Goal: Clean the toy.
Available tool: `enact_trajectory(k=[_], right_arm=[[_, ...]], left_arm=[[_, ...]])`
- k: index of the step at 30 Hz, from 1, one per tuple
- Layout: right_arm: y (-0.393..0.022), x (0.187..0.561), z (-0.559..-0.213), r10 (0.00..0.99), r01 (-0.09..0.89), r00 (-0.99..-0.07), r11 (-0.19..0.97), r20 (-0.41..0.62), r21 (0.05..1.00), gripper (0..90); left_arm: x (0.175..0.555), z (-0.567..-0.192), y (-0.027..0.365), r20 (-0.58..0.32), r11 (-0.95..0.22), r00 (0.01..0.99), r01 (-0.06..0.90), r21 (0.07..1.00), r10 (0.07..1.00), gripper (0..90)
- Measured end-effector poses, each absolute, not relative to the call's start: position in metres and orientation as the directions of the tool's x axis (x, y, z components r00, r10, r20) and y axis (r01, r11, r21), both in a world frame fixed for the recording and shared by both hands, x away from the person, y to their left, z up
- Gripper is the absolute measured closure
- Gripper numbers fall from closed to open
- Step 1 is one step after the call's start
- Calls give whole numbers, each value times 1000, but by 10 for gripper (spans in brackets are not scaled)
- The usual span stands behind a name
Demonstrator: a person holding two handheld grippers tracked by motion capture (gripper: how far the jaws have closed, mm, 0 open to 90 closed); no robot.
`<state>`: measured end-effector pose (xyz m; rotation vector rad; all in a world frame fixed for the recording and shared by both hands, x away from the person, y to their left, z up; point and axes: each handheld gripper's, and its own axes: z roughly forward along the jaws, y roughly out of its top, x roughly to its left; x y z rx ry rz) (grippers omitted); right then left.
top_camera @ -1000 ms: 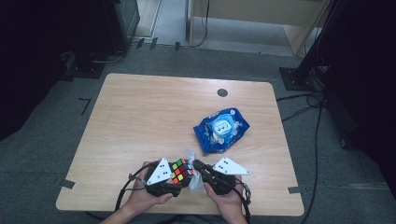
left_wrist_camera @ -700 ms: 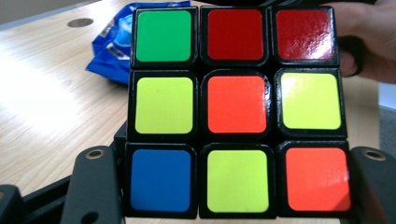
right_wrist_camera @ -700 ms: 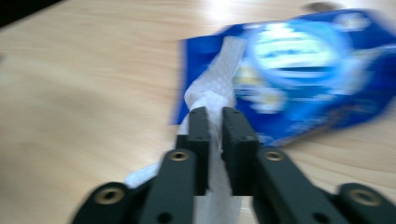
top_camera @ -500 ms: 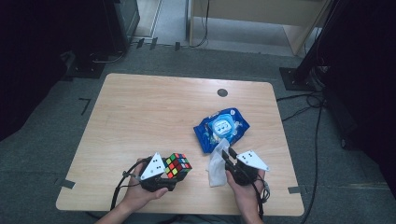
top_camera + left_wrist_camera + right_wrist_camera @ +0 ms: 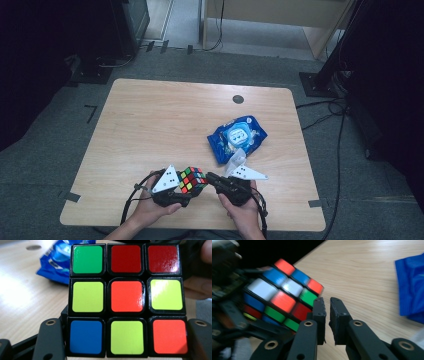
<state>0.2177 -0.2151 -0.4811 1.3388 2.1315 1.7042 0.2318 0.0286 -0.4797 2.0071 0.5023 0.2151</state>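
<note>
Where grey carpet (image 5: 60,170) surrounds it, the wooden table (image 5: 165,125) bears a cube (image 5: 192,179).

Scrambled colour cube (image 5: 192,179) held tilted just above the table's near edge

Lab or office-type room: grey carpet floor (image 5: 45,165), wooden counter (image 5: 165,120) w/ cable hole (image 5: 238,99), loose cables (image 5: 320,117), black stand bases (image 5: 92,75), tape marks (image 5: 90,112) on floor.

cube (image 5: 127,300) bottom edge cropped, blue packet (image 5: 412,287) cut off
</note>
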Motion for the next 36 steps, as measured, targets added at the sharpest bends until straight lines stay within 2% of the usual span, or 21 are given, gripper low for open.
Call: enact_trajectory(k=[2,4,7,9,13,20,22,28,29,30,31,36], right_arm=[[-216,218,-481,663,560,-610,-26,433,828,851],[-216,215,-478,668,529,-630,-5,396,849,831],[-214,212,-477,759,522,-564,23,325,852,840],[-214,215,-482,771,552,-552,53,317,832,861],[-211,216,-487,693,578,-606,47,390,815,882],[-213,216,-483,646,575,-620,-11,445,818,900],[-213,212,-480,648,539,-640,-5,413,843,900],[-208,203,-468,654,435,-693,43,303,900,900],[-204,197,-463,678,375,-703,101,212,921,900],[-204,197,-463,678,375,-703,101,212,921,900],[-201,193,-462,690,340,-706,132,160,931,900],[-196,187,-460,699,273,-713,208,53,939,900]], left_arm=[[232,-481,28,-62,-409,900,256,876,431,338],[231,-483,26,-46,-423,898,252,870,439,338],[230,-480,25,-41,-404,895,240,883,444,338],[229,-478,26,-41,-393,896,236,889,443,339],[230,-479,27,-50,-393,897,241,887,438,338],[232,-476,28,-68,-382,892,259,887,446,338],[233,-479,28,-90,-399,907,269,877,412,338],[230,-482,23,-60,-437,914,249,865,402,337],[230,-483,22,-61,-444,917,248,861,395,335],[230,-483,22,-61,-444,917,248,861,395,335],[231,-483,22,-68,-440,918,251,862,390,333],[232,-482,24,-88,-426,918,262,866,387,312]])
